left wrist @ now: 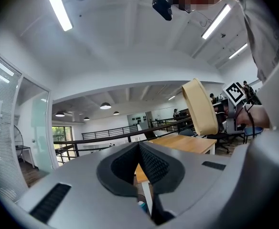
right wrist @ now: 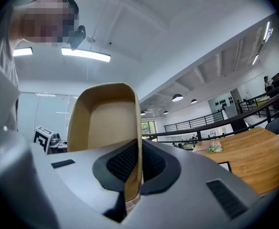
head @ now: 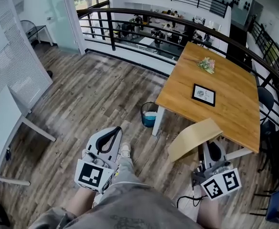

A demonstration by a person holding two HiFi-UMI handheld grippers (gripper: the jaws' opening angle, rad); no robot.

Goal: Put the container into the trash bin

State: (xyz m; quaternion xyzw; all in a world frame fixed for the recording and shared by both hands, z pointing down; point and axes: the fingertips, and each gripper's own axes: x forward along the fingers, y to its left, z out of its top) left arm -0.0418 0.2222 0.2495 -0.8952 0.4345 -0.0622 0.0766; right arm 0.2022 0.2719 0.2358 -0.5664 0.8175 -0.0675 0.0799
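Wood floor (head: 96,99); trash bin (head: 149,114) sitting just beside the table (head: 225,104) leg.
Right gripper (head: 209,150) is clamping the tan container (head: 192,138) wall by the table's near edge; left gripper (head: 114,131) is hanging closed, empty.

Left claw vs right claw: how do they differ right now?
Load: the right claw is shut on one wall of the tan container; the left claw is shut on nothing.
Place, in the head view: the left claw is over the wood floor; the right claw is beside the wooden table, with the container tilted ahead of it.
Shared: both are grey and shut.
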